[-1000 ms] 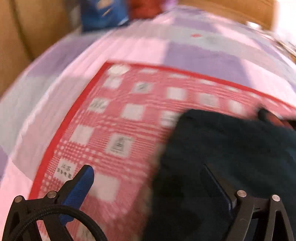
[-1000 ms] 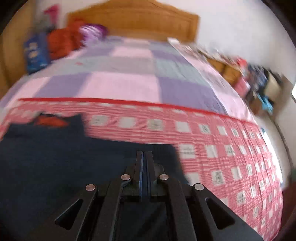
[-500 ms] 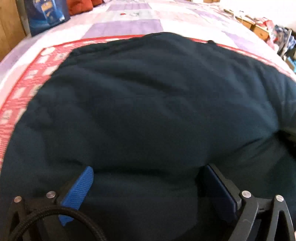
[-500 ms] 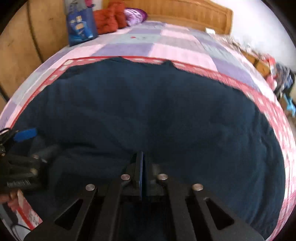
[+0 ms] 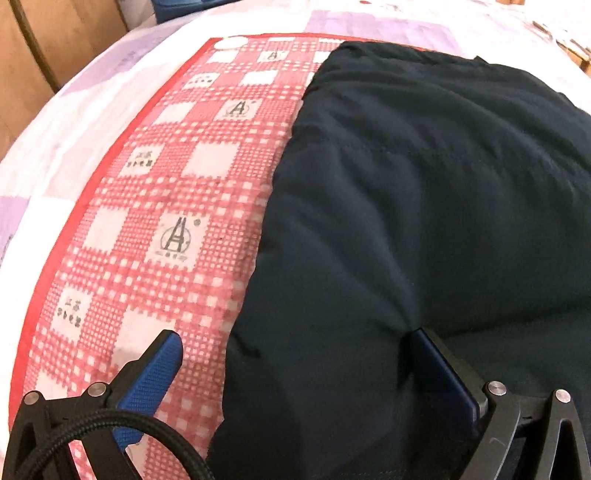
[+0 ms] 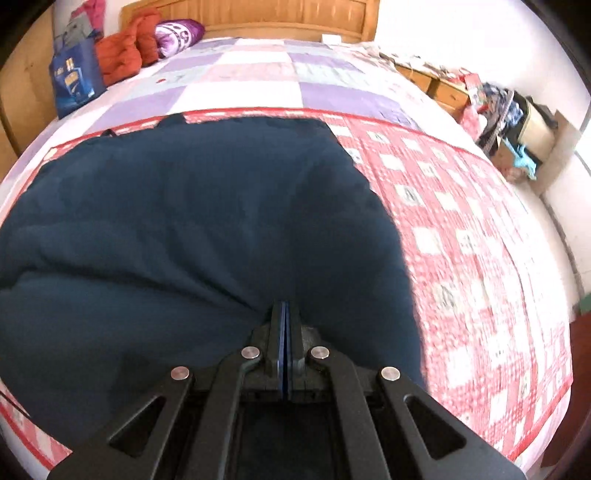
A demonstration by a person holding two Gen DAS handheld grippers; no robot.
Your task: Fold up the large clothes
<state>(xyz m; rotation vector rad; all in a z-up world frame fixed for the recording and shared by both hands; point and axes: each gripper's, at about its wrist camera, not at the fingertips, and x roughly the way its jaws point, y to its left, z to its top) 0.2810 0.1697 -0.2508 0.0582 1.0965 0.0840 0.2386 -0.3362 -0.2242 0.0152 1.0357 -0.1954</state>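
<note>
A large dark navy garment (image 5: 424, 221) lies spread on a red-and-white checked cloth (image 5: 177, 206) on the bed; it also fills the right wrist view (image 6: 192, 229). My left gripper (image 5: 295, 354) is open, straddling the garment's near left edge, with its right blue finger (image 5: 439, 369) pressed against a fold and its left finger (image 5: 155, 376) over the checked cloth. My right gripper (image 6: 283, 314) is shut on the garment's near edge, and the fabric puckers toward the closed jaws.
The checked cloth (image 6: 461, 229) lies on a purple-and-pink patchwork quilt (image 6: 258, 81). A blue bag (image 6: 75, 81), an orange bundle (image 6: 125, 55) and a purple pillow (image 6: 177, 33) sit by the wooden headboard (image 6: 258, 18). Cluttered boxes (image 6: 513, 118) stand right of the bed.
The left view has shifted left, so the garment's left edge and the checked cloth now show. The right gripper stays shut on the garment, which now sits further left in its view.
</note>
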